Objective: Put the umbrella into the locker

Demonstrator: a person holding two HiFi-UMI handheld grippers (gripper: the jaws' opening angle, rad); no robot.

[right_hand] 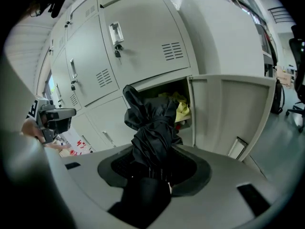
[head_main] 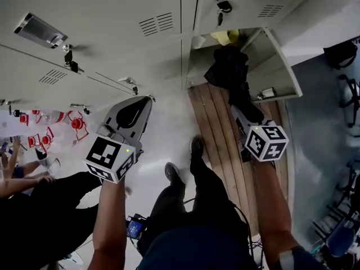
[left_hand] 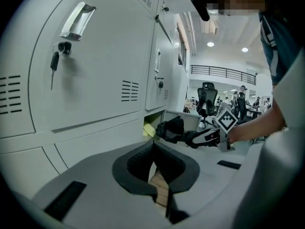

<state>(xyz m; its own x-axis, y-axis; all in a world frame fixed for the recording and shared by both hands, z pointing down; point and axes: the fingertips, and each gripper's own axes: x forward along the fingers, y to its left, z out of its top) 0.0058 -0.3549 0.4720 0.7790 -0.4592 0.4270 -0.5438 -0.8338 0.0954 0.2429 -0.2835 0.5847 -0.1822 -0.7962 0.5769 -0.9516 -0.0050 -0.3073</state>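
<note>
1. The right claw point(right_hand: 153, 165) is grasping the folded black umbrella point(right_hand: 152, 123) near its lower end.
2. The umbrella is sticking out ahead of that claw, reaching the mouth of the open locker point(right_hand: 157, 86), near a yellow item point(right_hand: 183, 111).
3. The left claw point(left_hand: 153, 146) is hanging clenched on nothing, well apart from the umbrella.

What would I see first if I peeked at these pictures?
A floppy black umbrella, clamped in the right gripper, right in front of the open bottom locker. Something yellow sits inside that locker, and the left gripper hangs empty before the closed lockers.
</note>
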